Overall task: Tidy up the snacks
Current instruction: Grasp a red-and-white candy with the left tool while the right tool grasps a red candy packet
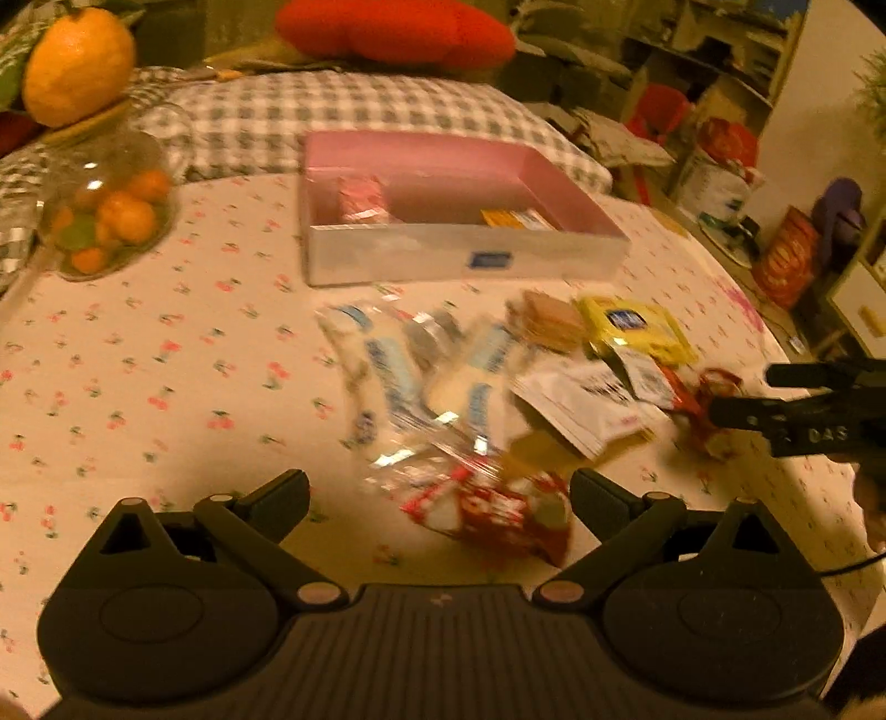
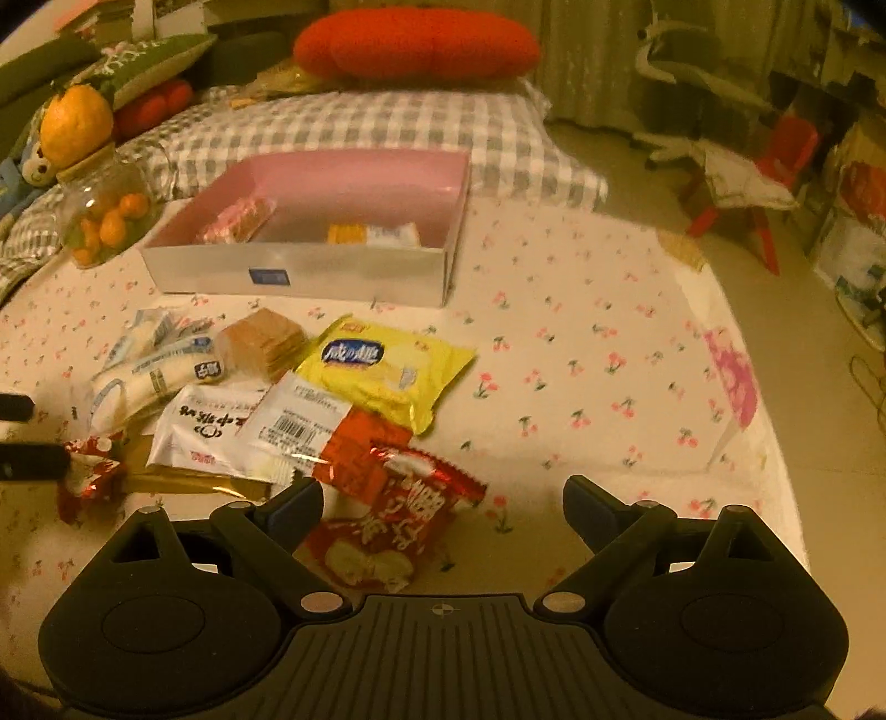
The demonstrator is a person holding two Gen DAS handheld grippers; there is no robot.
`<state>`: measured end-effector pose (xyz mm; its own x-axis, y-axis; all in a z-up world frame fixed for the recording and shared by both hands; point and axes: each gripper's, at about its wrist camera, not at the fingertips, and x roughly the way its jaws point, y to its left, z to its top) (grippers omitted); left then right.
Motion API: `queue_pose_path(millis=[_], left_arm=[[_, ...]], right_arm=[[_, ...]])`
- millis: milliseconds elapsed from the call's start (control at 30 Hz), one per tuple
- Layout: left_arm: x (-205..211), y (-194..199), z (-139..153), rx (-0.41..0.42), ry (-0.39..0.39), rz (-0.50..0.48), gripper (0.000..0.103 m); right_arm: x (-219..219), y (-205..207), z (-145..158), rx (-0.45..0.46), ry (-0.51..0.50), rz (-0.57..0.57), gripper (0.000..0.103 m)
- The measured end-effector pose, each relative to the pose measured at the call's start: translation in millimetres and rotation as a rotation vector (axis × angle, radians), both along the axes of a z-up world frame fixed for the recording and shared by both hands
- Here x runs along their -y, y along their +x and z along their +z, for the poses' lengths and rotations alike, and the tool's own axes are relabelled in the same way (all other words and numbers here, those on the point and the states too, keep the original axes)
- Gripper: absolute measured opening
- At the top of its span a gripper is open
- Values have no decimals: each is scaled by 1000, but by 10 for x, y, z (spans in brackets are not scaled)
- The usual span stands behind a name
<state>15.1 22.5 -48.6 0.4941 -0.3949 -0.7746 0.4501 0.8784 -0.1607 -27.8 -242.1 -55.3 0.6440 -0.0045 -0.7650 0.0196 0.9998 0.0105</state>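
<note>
A pink-lined box [image 1: 465,252] [image 2: 310,271] stands at the back of the table with a pink packet [image 2: 238,219] and an orange-and-white packet [image 2: 371,234] inside. A pile of snack packets lies in front: white-blue ones [image 2: 149,365], a brown wafer pack [image 2: 266,340], a yellow packet [image 2: 387,371] [image 1: 637,329], a white packet [image 2: 221,429]. My left gripper [image 1: 440,495] is open over a red packet [image 1: 493,512]. My right gripper [image 2: 443,507] is open over another red packet [image 2: 387,526], which lies between its fingers untouched.
A glass jar of small oranges [image 1: 108,216] [image 2: 102,216] with a large orange on top stands at the table's back left. Checked cushions [image 2: 360,130] and a red pillow [image 2: 415,44] lie behind the box. The cherry-print tablecloth [image 2: 609,387] runs to the right edge.
</note>
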Motion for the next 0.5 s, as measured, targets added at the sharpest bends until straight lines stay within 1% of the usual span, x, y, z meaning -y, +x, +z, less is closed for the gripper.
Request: queue_pose_path(millis=[100, 300, 367, 433, 500], left_arm=[[59, -48, -39, 10, 19, -17, 98], [83, -53, -127, -13, 24, -24, 91], [85, -50, -151, -24, 28, -26, 87], [83, -50, -168, -33, 34, -27, 81], [84, -50, -176, -44, 33, -32, 77]], right_arm=[[-25, 20, -29, -14, 8, 8, 95], [-56, 57, -96, -41, -4, 10, 95], [-53, 68, -121, -51, -6, 7, 95], [-53, 73, -134, -56, -8, 5, 95], [-50, 78, -148, -59, -9, 3, 95]])
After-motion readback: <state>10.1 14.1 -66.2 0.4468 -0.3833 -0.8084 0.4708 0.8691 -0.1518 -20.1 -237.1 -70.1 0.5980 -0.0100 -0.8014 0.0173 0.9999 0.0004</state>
